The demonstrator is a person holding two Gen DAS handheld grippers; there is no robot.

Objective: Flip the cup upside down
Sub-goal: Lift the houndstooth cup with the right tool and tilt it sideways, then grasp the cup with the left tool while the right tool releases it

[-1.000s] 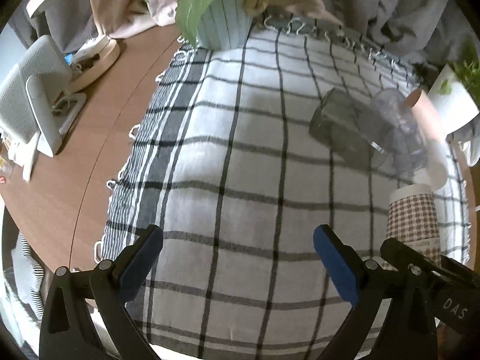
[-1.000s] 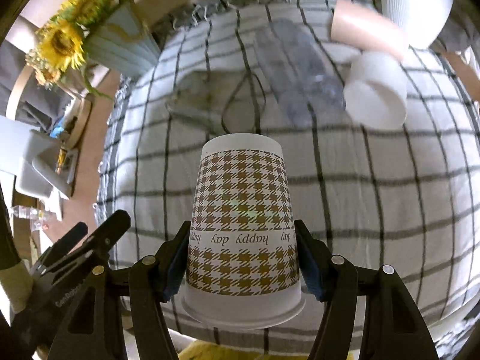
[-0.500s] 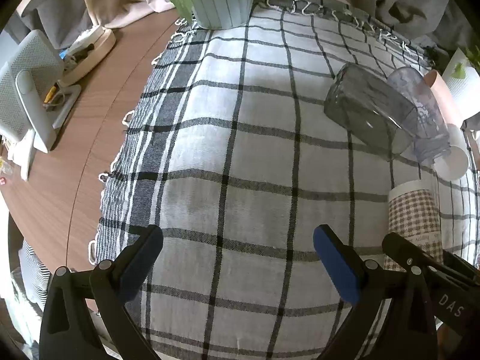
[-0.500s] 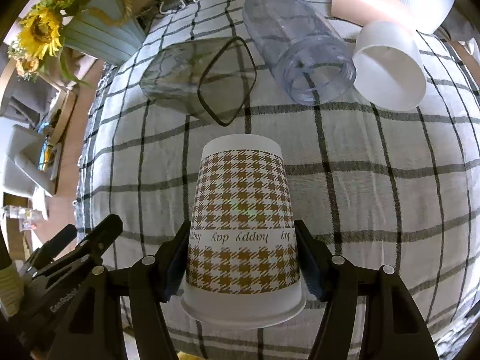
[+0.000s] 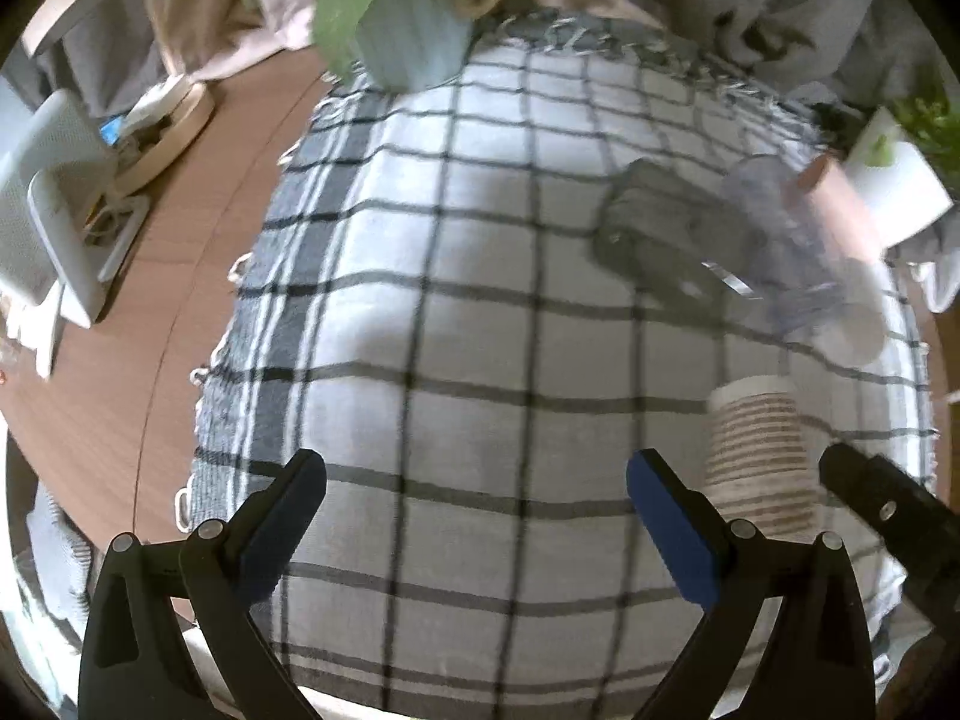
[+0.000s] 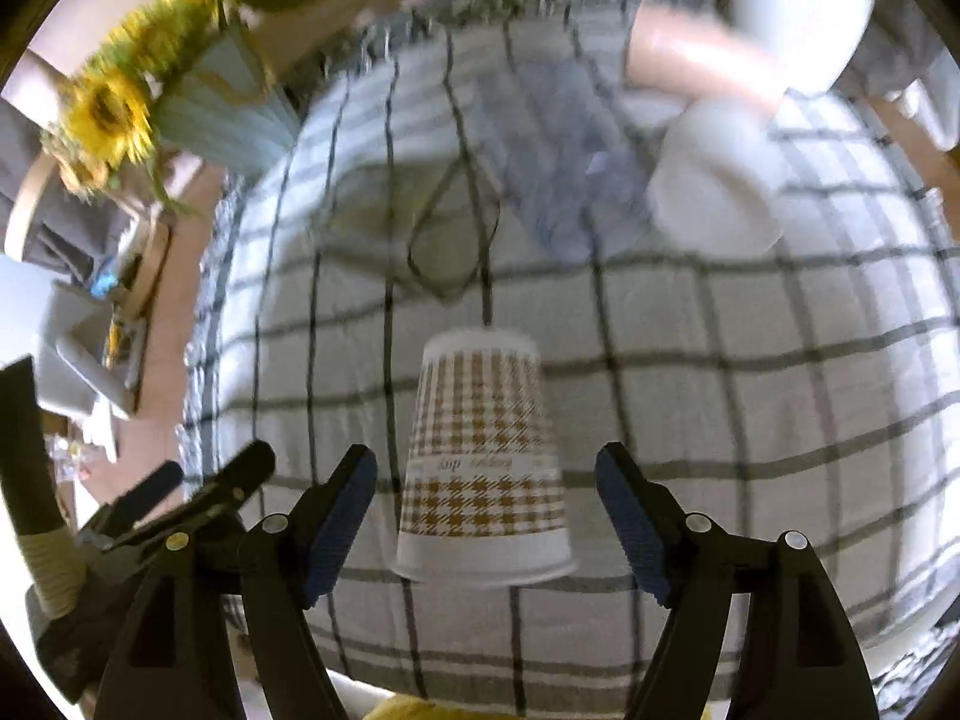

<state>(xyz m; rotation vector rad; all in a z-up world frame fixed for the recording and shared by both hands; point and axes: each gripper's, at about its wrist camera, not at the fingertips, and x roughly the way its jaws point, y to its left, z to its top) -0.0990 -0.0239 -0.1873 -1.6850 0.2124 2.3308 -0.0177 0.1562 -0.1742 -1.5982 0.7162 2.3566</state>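
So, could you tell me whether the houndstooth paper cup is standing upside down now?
Yes: the houndstooth paper cup stands inverted on the checked cloth, wide rim down, lettering upside down, between the open right hand-held gripper without touching it.

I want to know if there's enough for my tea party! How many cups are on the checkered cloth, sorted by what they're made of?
Paper cups: 3, the checked cup standing upside down, a white cup and a pink cup lying down.
See-through cups: 2, a grey cup and a clear cup, both lying down.
Total: 5 cups.
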